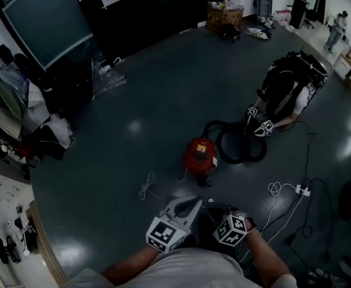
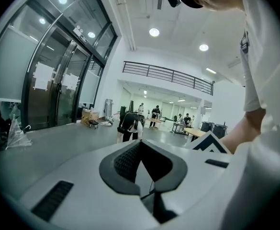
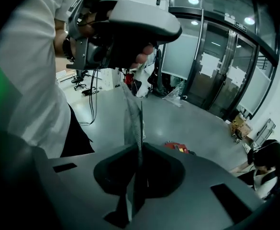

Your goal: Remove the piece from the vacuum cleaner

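Observation:
The red vacuum cleaner (image 1: 200,153) stands on the dark floor, and its black hose (image 1: 241,144) coils to its right. Another person (image 1: 290,87) crouches at the hose's far end with two marker-cube grippers (image 1: 260,125) on it. My left gripper (image 1: 184,207) and right gripper (image 1: 230,216) are both held close to my chest, well short of the vacuum. In the left gripper view the left gripper (image 2: 139,146) has its jaws together with nothing in them. The right gripper (image 3: 131,107) is likewise shut and empty, with the vacuum cleaner (image 3: 178,147) low beyond it.
A white cable (image 1: 146,186) lies left of the vacuum. A power strip (image 1: 301,189) with cords lies to the right. Piled bags and clothes (image 1: 19,113) line the left wall. A cardboard box (image 1: 223,17) sits at the back by the glass doors (image 2: 58,90).

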Tool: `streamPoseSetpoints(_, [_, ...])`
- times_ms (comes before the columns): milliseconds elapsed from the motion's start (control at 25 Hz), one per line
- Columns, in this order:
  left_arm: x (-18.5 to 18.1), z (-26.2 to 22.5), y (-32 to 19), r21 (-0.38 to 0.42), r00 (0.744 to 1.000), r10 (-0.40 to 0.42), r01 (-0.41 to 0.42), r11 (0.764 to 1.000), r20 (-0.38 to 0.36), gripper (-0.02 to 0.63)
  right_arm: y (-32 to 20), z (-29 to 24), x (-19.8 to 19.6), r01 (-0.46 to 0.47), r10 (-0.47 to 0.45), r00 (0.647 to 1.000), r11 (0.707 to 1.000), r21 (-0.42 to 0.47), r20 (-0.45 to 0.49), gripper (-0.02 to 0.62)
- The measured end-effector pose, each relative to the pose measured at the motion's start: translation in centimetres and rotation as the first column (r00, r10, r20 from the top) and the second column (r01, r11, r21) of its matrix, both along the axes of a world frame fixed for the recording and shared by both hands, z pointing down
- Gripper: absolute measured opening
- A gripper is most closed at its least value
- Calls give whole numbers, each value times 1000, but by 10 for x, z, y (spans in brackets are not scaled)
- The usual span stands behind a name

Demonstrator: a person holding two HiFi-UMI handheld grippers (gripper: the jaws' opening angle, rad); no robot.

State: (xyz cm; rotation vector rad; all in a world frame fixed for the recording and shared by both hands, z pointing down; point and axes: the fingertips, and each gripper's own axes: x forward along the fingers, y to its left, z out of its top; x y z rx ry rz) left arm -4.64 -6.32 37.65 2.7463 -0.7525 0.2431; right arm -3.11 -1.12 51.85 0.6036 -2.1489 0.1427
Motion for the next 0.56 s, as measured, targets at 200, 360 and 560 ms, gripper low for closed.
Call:
streamPoseSetpoints(200, [1,-12,17,25,1000,21,-20,999,-9,6,17,-21,-2,-17,17,1000,1000,24,5,35])
streamPoseSetpoints(360, [1,-14,24,29,1000,31,-31,999,-7,6,27,-26,-1,-25,25,1000,999,28,-1,35])
streamPoseSetpoints(560, [3,-18,27,38,999,42,-42,998,-9,6,30,-30,0,-17,17,1000,999,31,-11,35])
